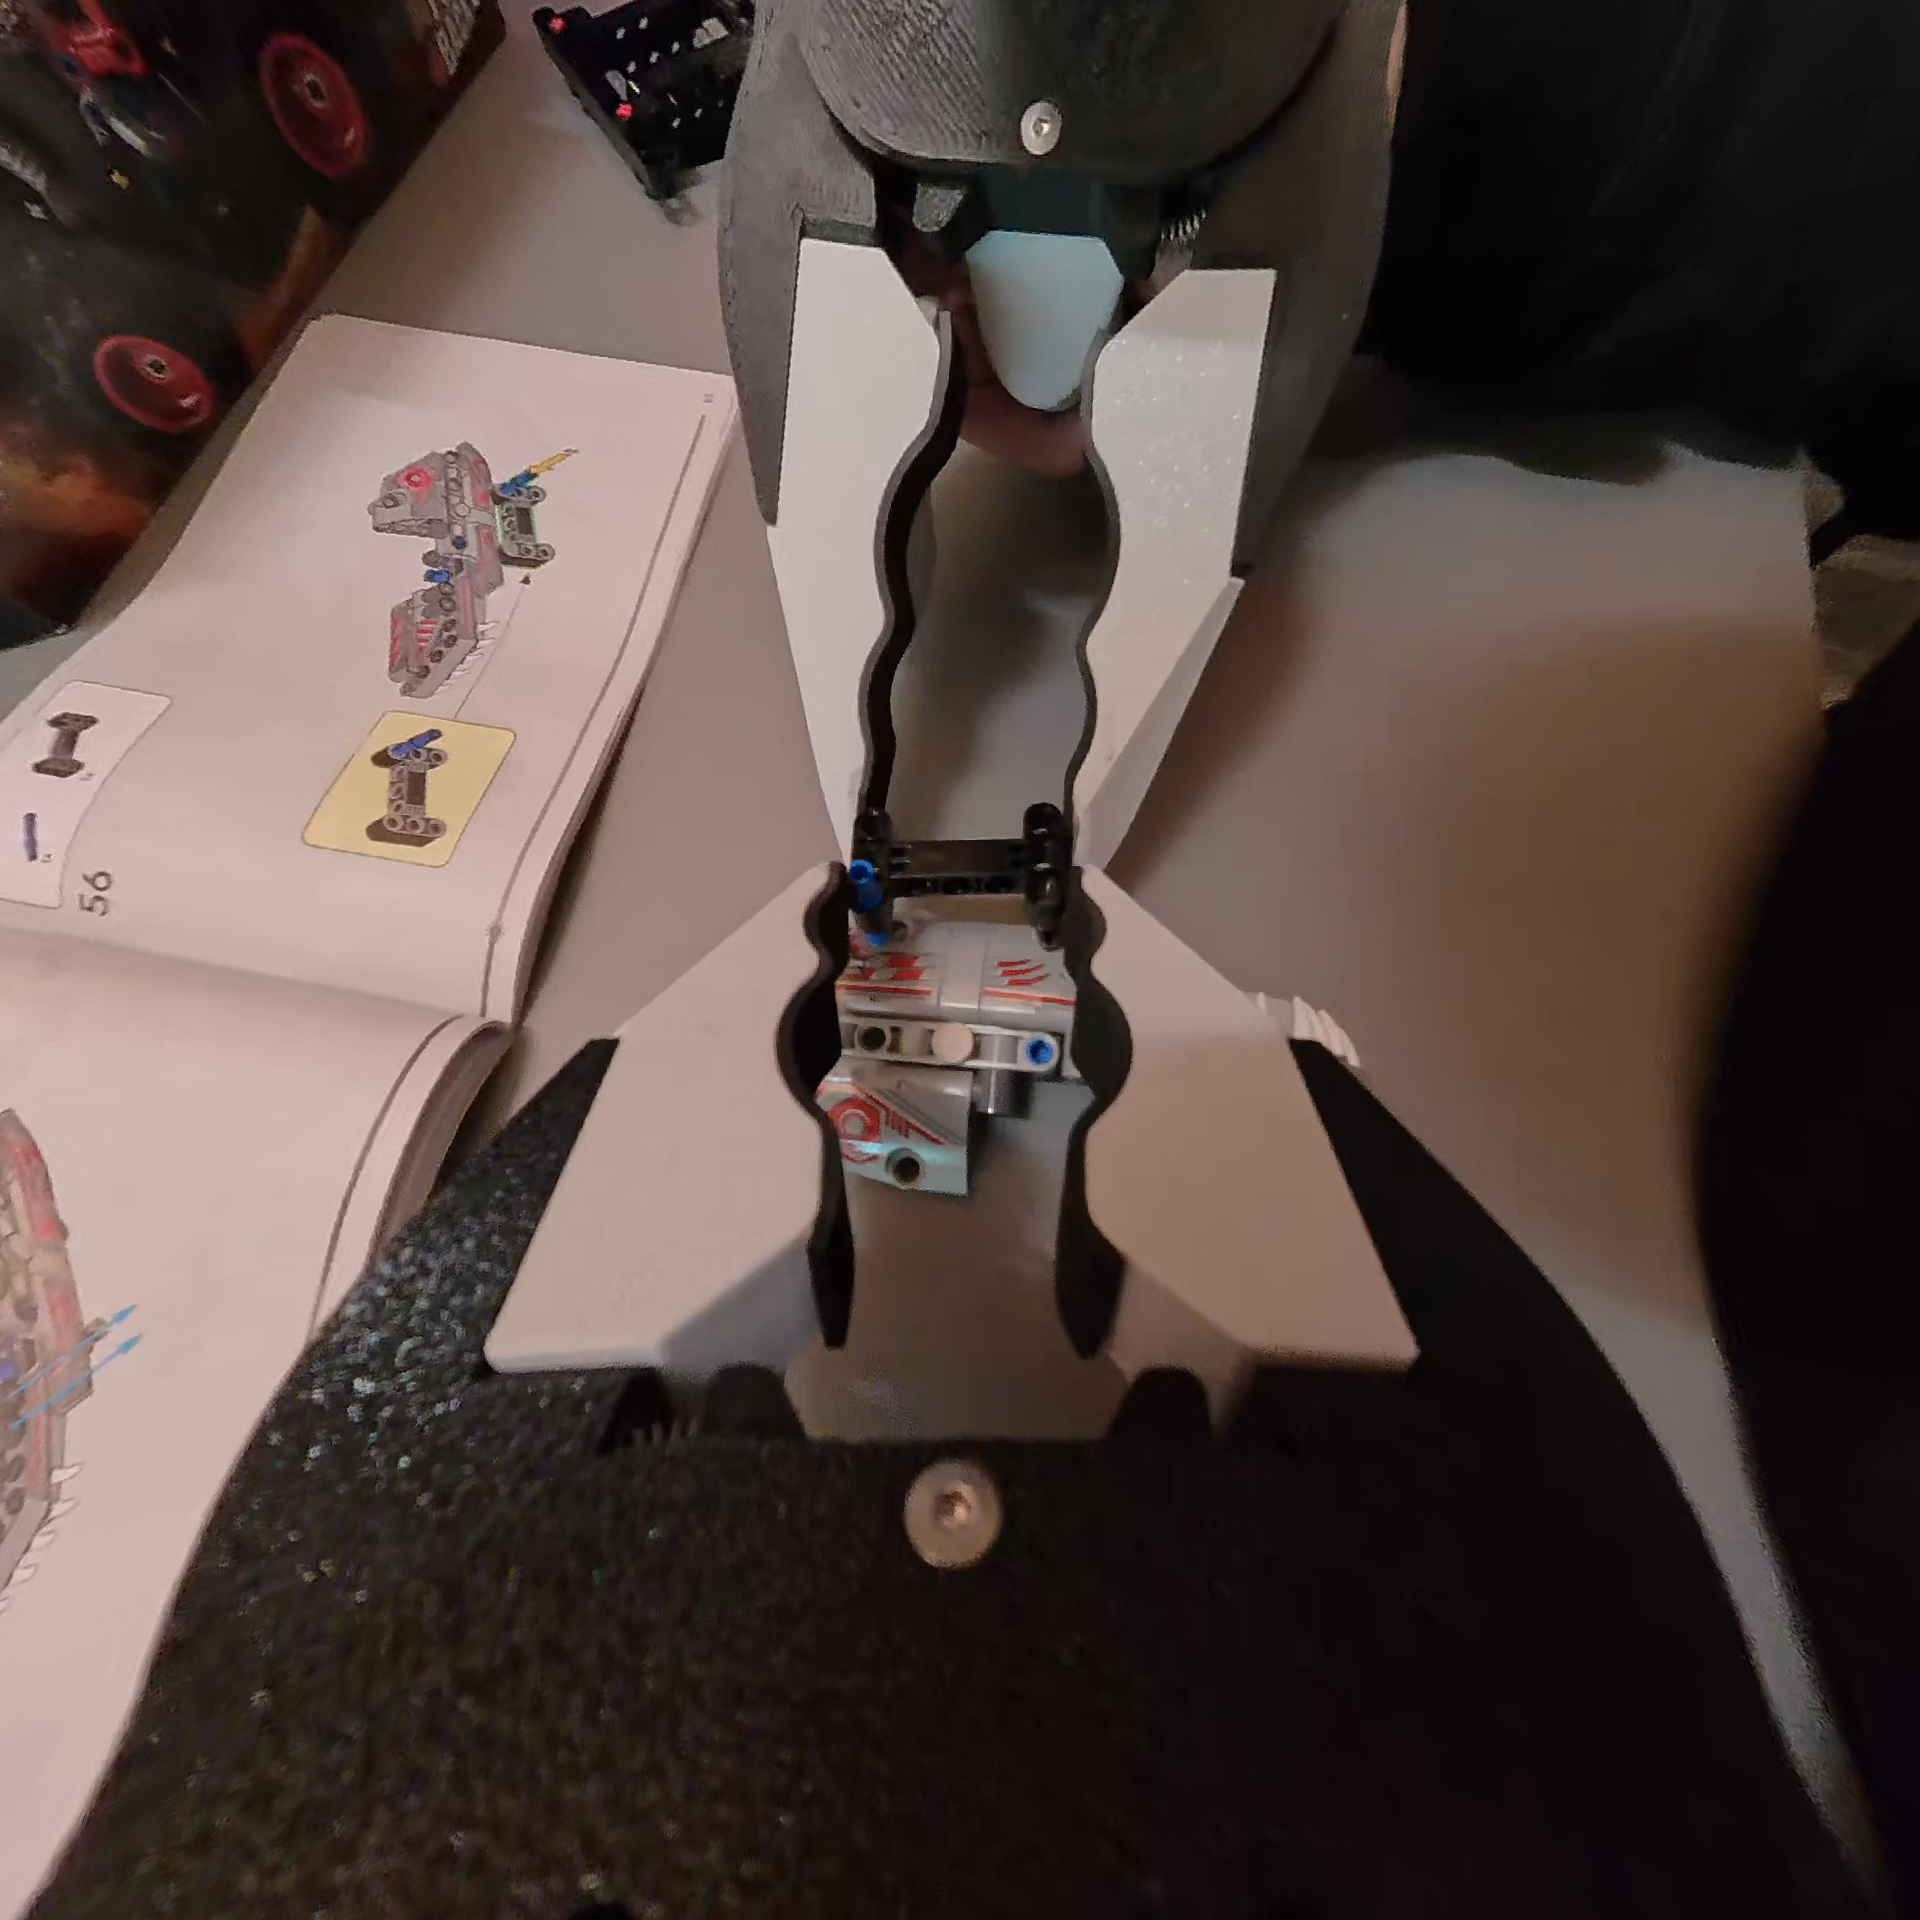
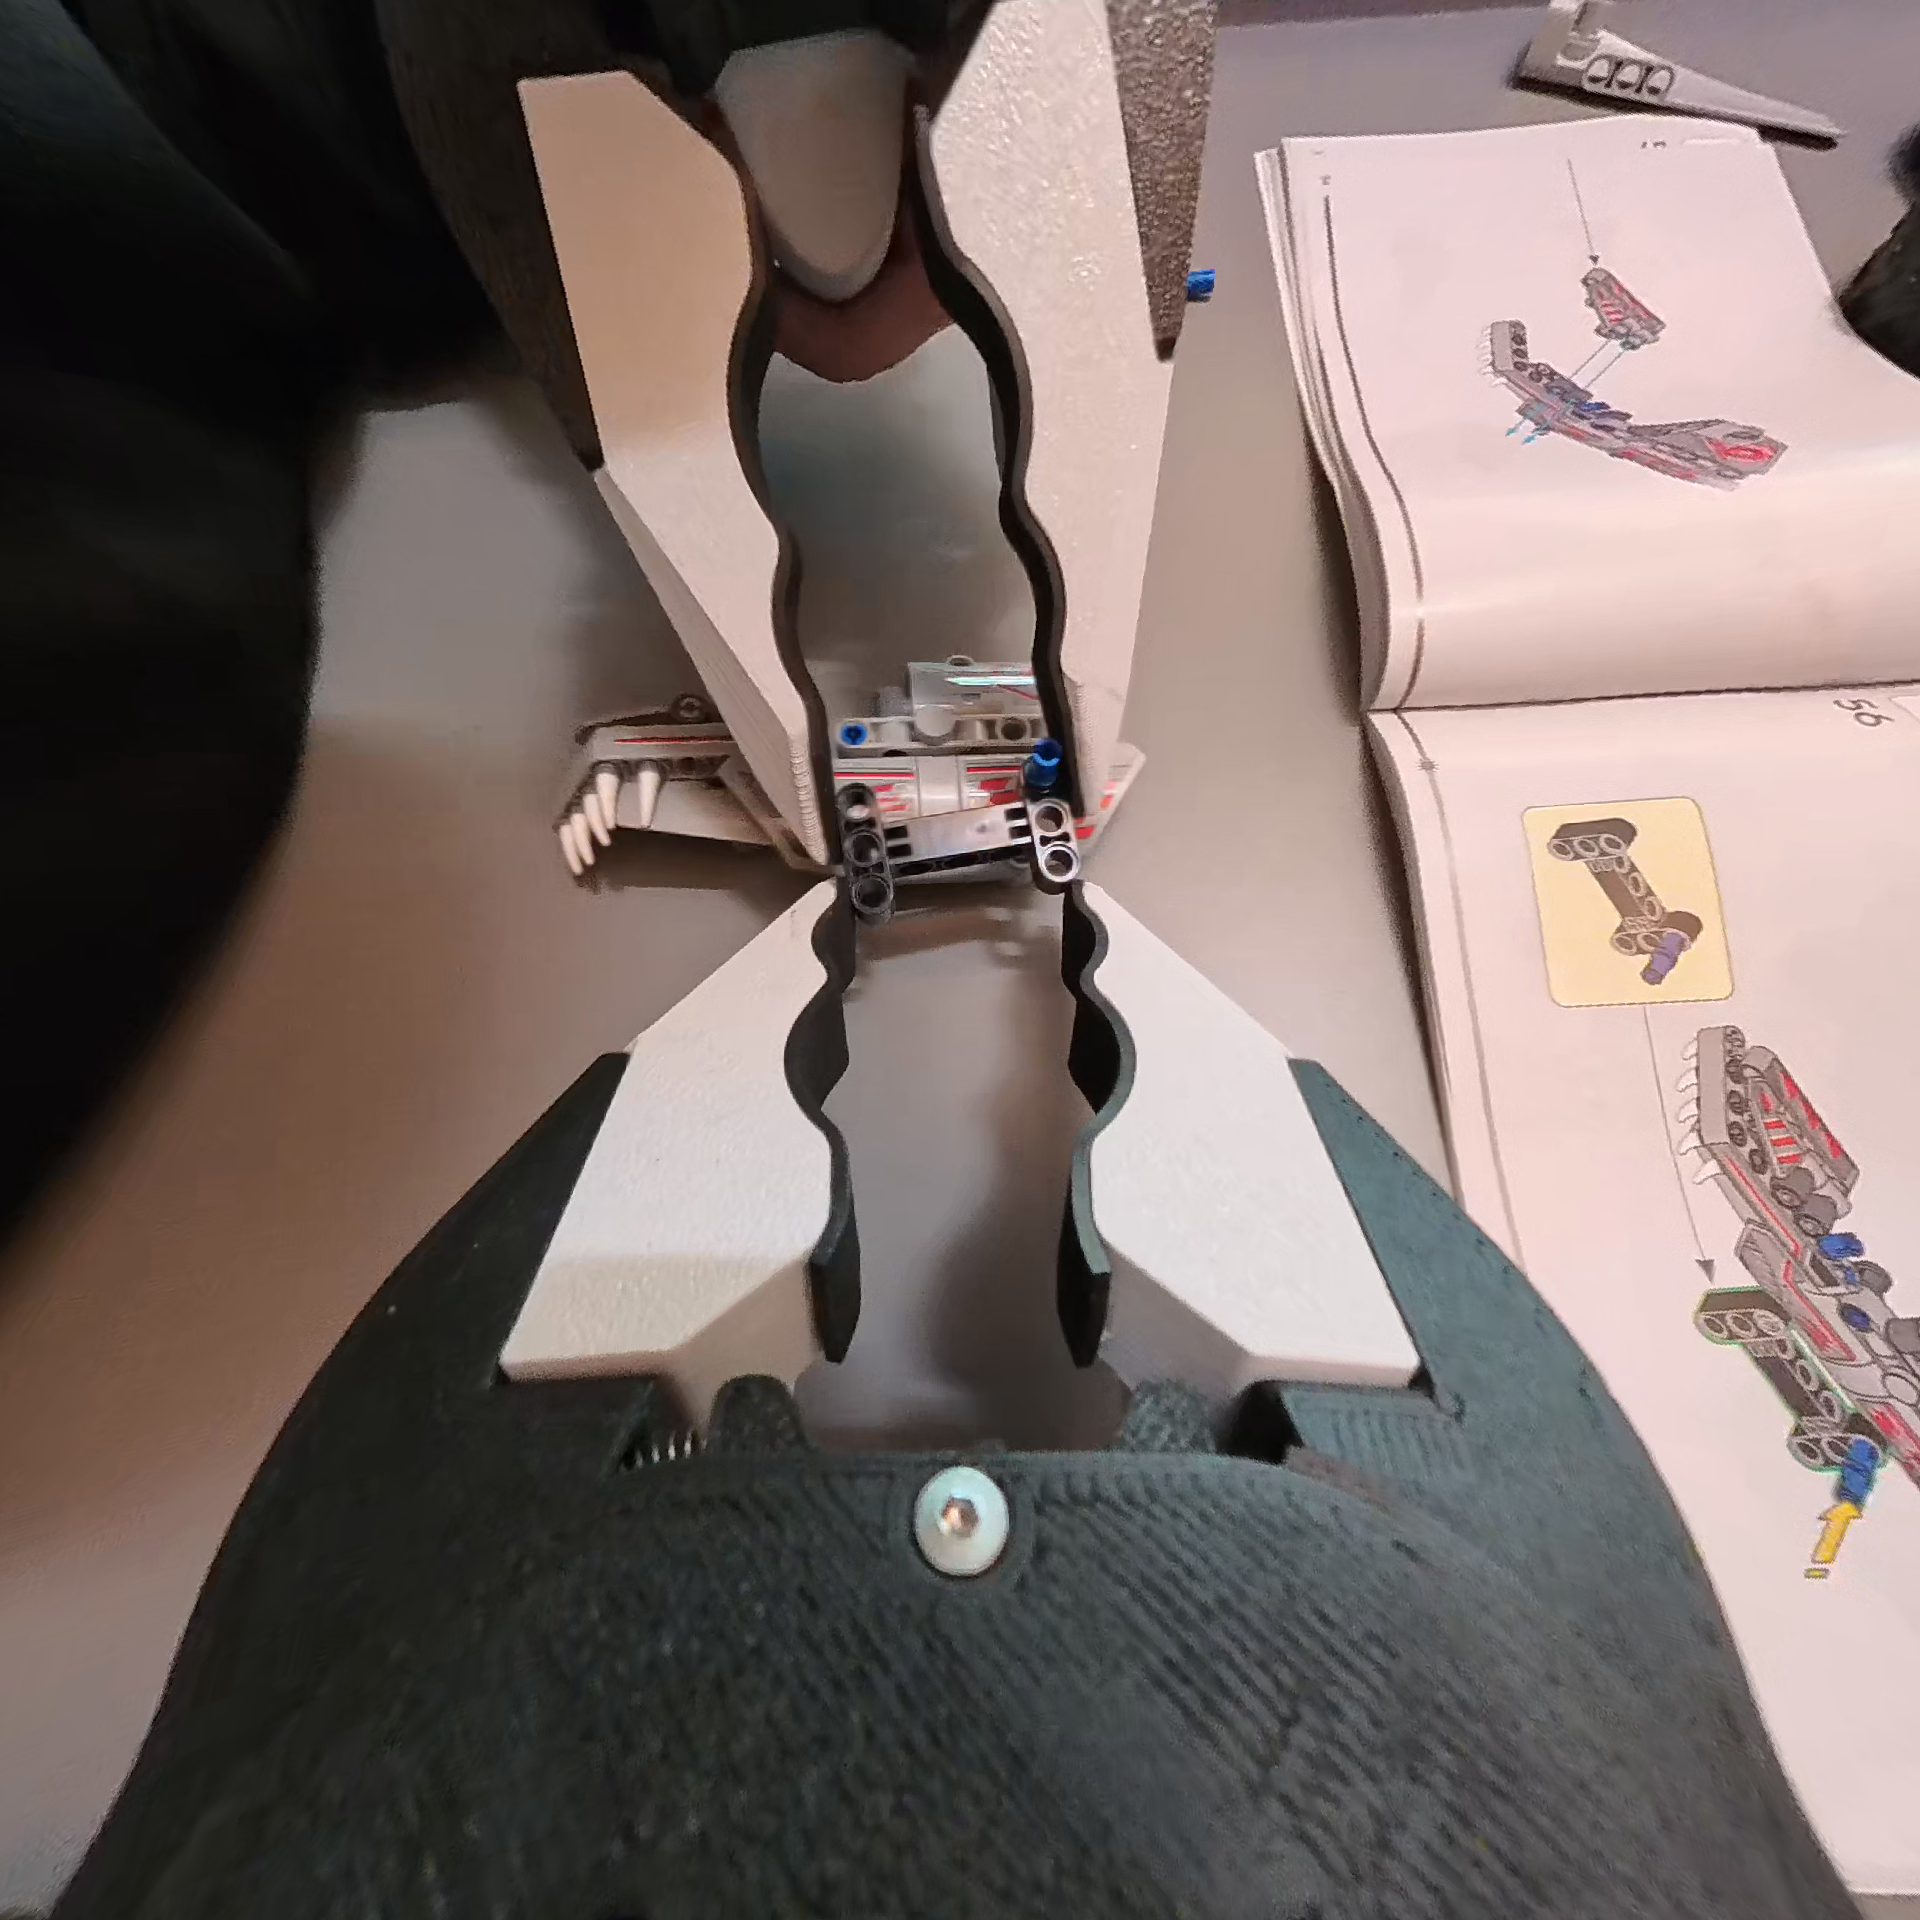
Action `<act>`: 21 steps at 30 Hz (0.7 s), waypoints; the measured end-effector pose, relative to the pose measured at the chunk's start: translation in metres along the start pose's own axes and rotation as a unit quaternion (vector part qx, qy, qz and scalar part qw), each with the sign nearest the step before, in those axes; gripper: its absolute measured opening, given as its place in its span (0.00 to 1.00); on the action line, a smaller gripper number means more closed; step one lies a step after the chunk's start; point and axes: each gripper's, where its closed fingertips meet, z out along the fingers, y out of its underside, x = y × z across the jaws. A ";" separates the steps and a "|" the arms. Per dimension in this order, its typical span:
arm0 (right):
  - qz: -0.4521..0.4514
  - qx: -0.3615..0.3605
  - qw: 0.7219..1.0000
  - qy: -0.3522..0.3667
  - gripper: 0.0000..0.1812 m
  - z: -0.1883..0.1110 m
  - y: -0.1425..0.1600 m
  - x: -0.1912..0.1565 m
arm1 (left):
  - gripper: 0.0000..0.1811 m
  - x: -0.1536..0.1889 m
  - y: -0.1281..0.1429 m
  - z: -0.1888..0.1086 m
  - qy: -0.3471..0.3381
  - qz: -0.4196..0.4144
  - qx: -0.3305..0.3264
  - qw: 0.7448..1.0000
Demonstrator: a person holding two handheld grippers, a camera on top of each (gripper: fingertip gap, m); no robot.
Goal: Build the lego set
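The two grippers meet tip to tip over the pale tabletop [image 1: 1455,727], each with a piece of the lego build between its fingers.

The left gripper [image 1: 951,997] is closed on the grey lego assembly [image 1: 951,1039], a chunky grey block with red stripe markings, a row of pin holes and a blue pin at one end. Its dark wavy pads [image 1: 816,1049] press against both sides of the block. From the right wrist view the same assembly [image 2: 935,764] sits behind the left gripper's [image 2: 940,790] tips, and a grey part with white teeth [image 2: 634,790] sticks out to one side, low over the table.

The right gripper [image 2: 961,894] holds the black H-shaped frame [image 2: 956,842], a short beam with a three-hole crosspiece at each end, pinched at its very tips. In the left wrist view, the right gripper [image 1: 961,831] reaches in from the far side and the black frame [image 1: 961,868] lies against the top edge of the grey assembly; a blue pin [image 1: 868,894] stands at the frame's left end, where the two parts meet. I cannot tell whether frame and assembly are actually joined.

An open instruction booklet [image 1: 364,644] lies flat on the table beside the grippers, with coloured build drawings on its pages; it shows again in the right wrist view [image 2: 1621,582]. Further back there is a lego box with red-wheeled artwork [image 1: 156,260], a black lego sub-assembly [image 1: 655,94], and a loose grey wedge panel [image 2: 1652,83] beyond the booklet.
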 end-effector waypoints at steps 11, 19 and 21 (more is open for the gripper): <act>-0.011 0.006 0.999 -0.029 0.29 -0.003 0.002 -0.002 | 0.21 0.004 0.004 0.005 0.072 -0.046 0.037 0.996; -0.014 0.015 0.998 -0.063 0.27 -0.007 -0.014 0.000 | 0.21 0.002 0.007 0.002 0.060 -0.031 0.016 0.998; -0.016 0.005 0.998 -0.064 0.27 -0.003 -0.014 0.004 | 0.21 0.000 0.007 -0.001 0.054 -0.028 0.013 0.998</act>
